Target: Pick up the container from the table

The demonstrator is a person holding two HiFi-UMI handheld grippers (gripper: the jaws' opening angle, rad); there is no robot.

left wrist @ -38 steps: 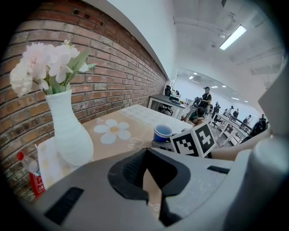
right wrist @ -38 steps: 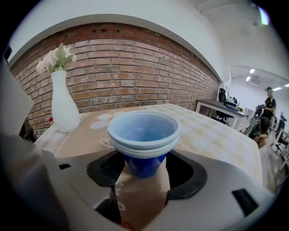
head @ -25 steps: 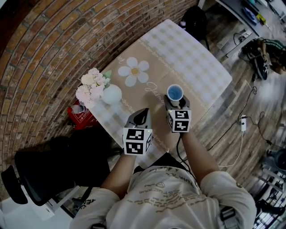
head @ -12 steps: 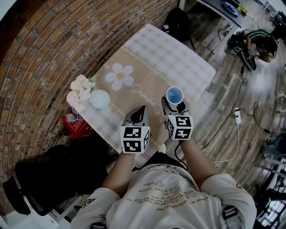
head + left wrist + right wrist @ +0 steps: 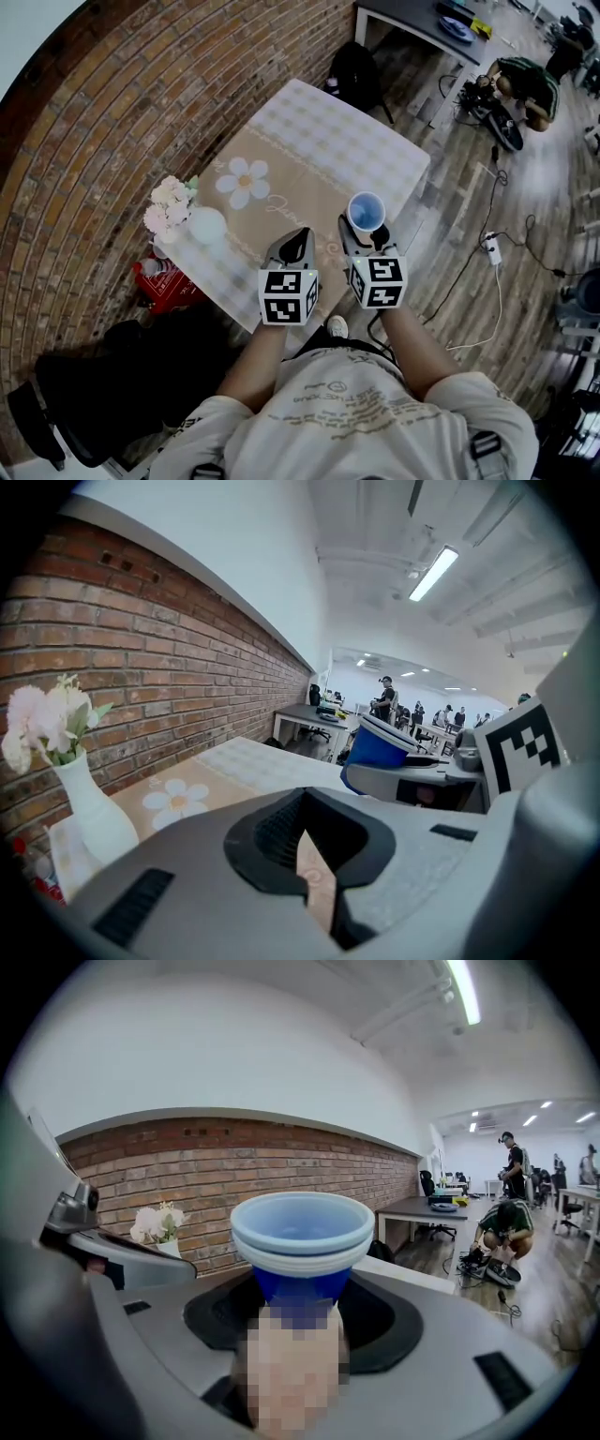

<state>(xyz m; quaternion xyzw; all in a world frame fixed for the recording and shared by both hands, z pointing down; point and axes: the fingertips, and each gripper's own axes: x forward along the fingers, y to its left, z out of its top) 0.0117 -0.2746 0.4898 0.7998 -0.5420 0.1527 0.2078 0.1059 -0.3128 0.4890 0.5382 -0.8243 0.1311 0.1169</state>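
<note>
The container point(image 5: 366, 210) is a blue cup with a pale rim, held upright in the air over the table's near right edge. My right gripper point(image 5: 362, 231) is shut on its lower body, and its jaws are closing on it. In the right gripper view the container point(image 5: 302, 1241) stands between the jaws, its base hidden by a mosaic patch. My left gripper point(image 5: 299, 236) hovers beside it on the left, shut, with nothing between its tips. The left gripper view shows the container point(image 5: 380, 747) off to the right.
The table point(image 5: 328, 122) has a checked cloth with a daisy print. A white vase point(image 5: 207, 226) of pale flowers stands at its left edge by the brick wall. A red object point(image 5: 161, 281), a black bag point(image 5: 352, 64), cables point(image 5: 487, 246) and a crouching person point(image 5: 520, 80) are on the floor around.
Both grippers have risen away from the table, the right one carrying the container with it. The table now looks smaller and further below.
</note>
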